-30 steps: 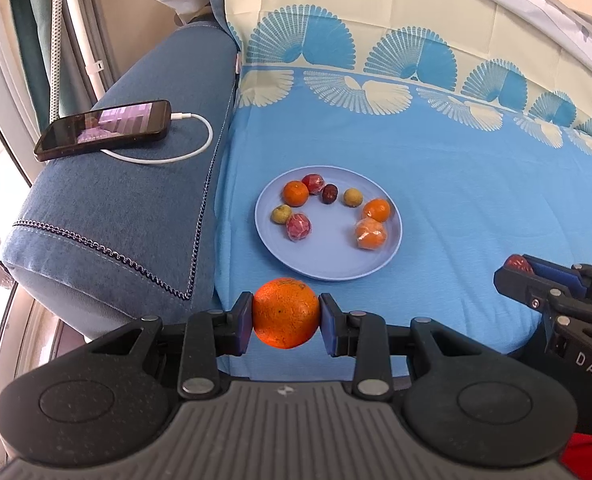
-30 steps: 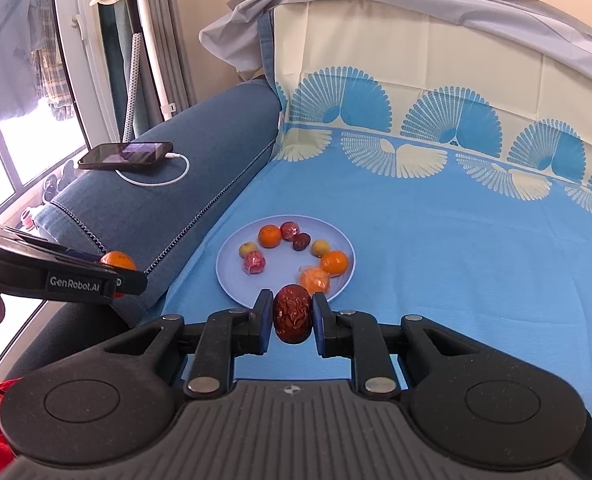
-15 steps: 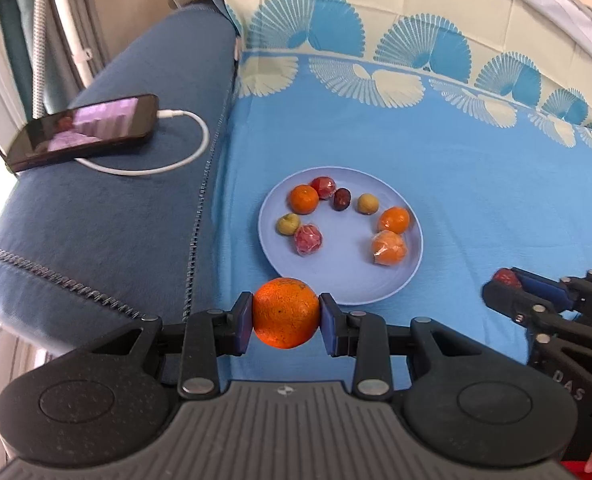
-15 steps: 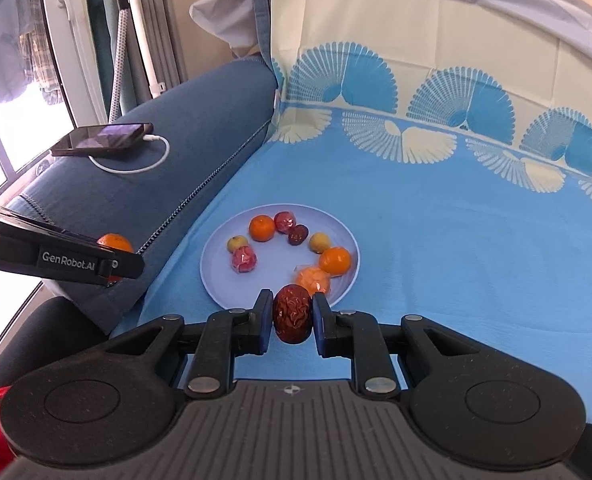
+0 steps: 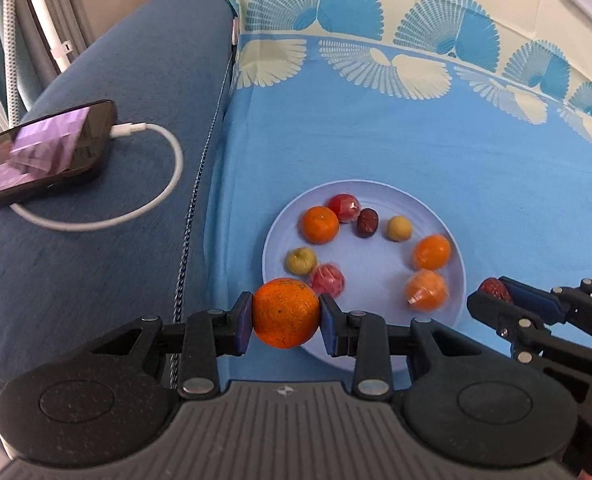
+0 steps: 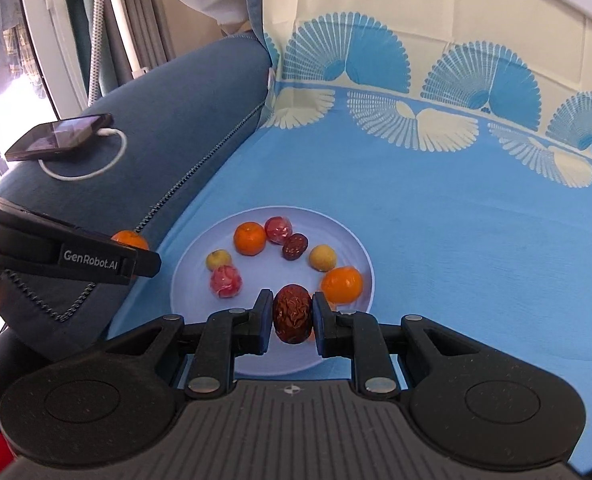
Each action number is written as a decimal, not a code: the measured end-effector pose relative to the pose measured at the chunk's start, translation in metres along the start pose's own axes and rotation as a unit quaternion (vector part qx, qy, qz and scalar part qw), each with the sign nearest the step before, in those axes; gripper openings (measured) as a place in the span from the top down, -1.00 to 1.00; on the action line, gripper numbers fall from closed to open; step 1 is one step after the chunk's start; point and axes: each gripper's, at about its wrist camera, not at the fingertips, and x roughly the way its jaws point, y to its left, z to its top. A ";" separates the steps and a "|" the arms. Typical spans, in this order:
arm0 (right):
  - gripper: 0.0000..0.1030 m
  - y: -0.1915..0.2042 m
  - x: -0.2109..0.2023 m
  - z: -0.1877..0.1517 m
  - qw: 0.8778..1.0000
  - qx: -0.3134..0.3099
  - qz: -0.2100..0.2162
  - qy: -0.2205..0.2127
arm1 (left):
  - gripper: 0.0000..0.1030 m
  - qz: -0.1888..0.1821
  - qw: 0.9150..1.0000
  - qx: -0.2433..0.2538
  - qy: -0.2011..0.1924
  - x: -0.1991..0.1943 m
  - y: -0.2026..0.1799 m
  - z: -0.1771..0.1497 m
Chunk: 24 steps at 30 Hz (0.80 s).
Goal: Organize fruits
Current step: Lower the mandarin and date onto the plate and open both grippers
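At the plate's (image 5: pixel 452 322) six-o'clock rim, the left gripper (image 5: pixel 285 322) pinches a firm orange (image 5: pixel 285 312) across its middle; the right gripper (image 6: pixel 292 318) pinches a light, wrinkled date (image 6: pixel 292 314), likely soft.

Both views are bright with daylight entering from the glazed window frame (image 6: pixel 35 40) at upper left, which is overexposed. Fisheye distortion bends the pale blue patterned bedsheet (image 5: pixel 416 140) toward dark, vignetted corners. Shadows are soft. The fruits show slight motion blur.
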 end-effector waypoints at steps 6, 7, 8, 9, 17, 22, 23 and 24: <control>0.57 -0.005 0.031 0.004 1.000 -0.002 0.011 0.019 | 0.26 0.004 1.000 0.006 0.017 0.033 -0.003 0.014; 0.57 -0.006 0.035 0.005 1.000 -0.002 0.012 0.020 | 0.26 0.005 1.000 0.007 0.021 0.038 -0.004 0.016; 0.57 -0.007 0.039 0.005 1.000 -0.002 0.013 0.021 | 0.26 0.006 1.000 0.007 0.025 0.043 -0.004 0.018; 0.57 -0.008 0.043 0.007 1.000 -0.003 0.014 0.021 | 0.26 0.006 1.000 0.008 0.028 0.048 -0.005 0.020; 0.57 -0.014 0.076 0.009 0.999 -0.013 0.014 0.036 | 0.25 0.006 0.999 0.022 0.036 0.076 -0.011 0.028; -0.08 -0.015 0.087 0.012 0.998 -0.022 0.010 0.056 | -0.90 0.001 0.999 0.034 0.009 0.072 -0.015 0.030; -0.30 -0.016 0.085 0.012 0.998 -0.020 0.009 0.056 | -1.00 0.006 0.999 0.034 -0.004 0.065 -0.016 0.028; -0.37 -0.017 0.081 0.011 0.998 -0.020 0.012 0.055 | -1.00 0.009 0.999 0.034 -0.016 0.059 -0.016 0.027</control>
